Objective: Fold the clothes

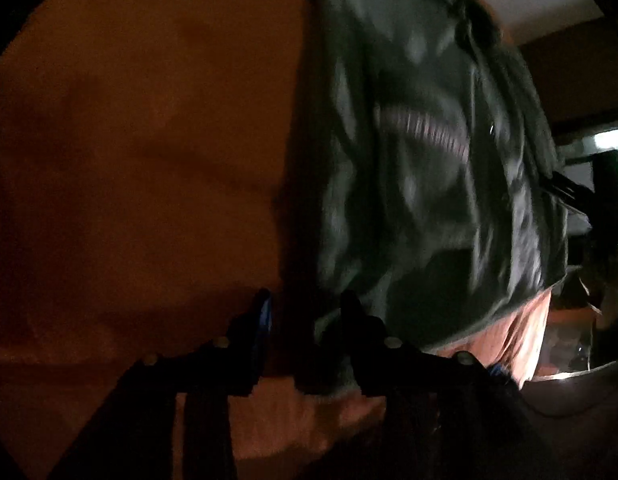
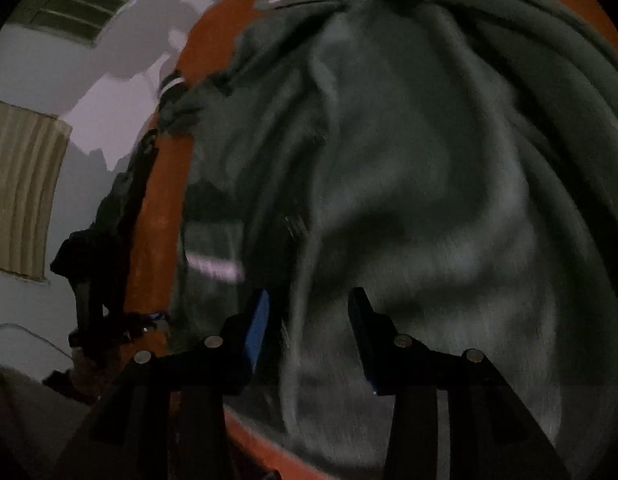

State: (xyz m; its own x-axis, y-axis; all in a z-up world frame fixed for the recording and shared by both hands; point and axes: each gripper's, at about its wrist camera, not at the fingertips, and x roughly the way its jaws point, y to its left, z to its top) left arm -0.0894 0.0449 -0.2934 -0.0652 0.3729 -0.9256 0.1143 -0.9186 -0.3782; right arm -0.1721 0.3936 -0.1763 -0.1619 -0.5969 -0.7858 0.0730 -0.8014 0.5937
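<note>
An orange surface fills most of the left wrist view, and its bare stretch to the left of the clothing is seen as open room. A dark green garment is spread in rumpled folds over the right part of that surface; in the right wrist view the same garment covers nearly the whole frame, with only a narrow orange strip left uncovered along its left edge. The garment's lower edge is seen near the bottom right of the left wrist view, where paler orange cloth shows below it. A pale wall with a slatted vent is seen beyond the surface's left edge.

The left gripper is held part open just above the garment's left edge, and nothing is seen pressed between its fingers. The right gripper is likewise held part open above the middle of the garment; blurred folds lie under the gap, but no cloth is seen pinched by the pads
</note>
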